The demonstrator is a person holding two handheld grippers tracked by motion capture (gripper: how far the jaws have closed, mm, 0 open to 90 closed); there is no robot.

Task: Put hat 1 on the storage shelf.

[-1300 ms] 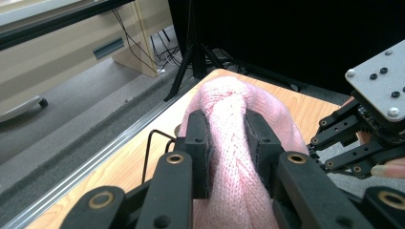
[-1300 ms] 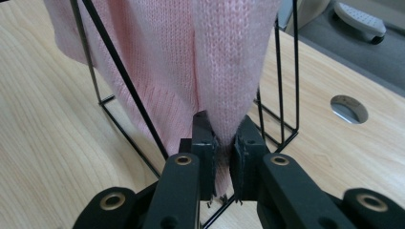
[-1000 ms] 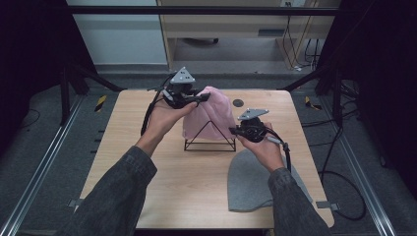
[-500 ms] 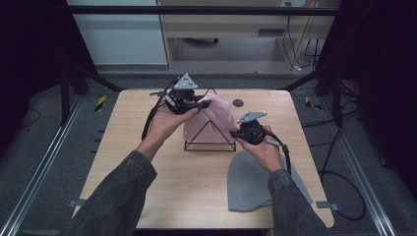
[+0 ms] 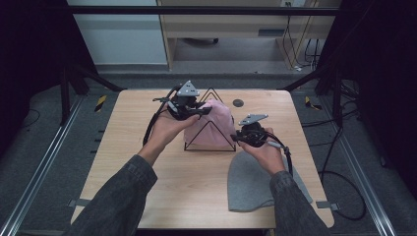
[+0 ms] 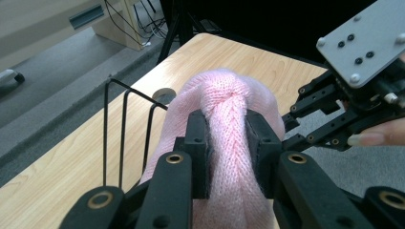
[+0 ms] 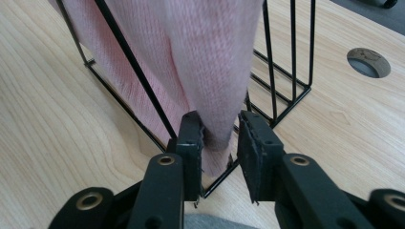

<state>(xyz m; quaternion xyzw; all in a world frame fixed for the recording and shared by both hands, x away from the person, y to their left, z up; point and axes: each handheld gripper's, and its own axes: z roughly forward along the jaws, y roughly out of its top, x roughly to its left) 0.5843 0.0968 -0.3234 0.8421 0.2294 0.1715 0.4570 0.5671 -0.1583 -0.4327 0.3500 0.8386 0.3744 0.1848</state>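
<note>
The left hand-held gripper (image 6: 228, 143) pinches a pink knit hat (image 6: 224, 102) beside a wire rack (image 6: 125, 124).

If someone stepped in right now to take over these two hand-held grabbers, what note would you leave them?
Left gripper: shut on a bunched fold at the top of the pink knit hat.
Right gripper: jaws have just been opening; the hat's lower edge is between them, no longer clearly pinched.
Pink hat: draped over the black wire triangle stand mid-table.
Grey hat: flat on the table, under the right hand.
Done: pink hat is on the stand.
Left, probably: release the top, check it hangs straight, then deal with the grey hat.
</note>
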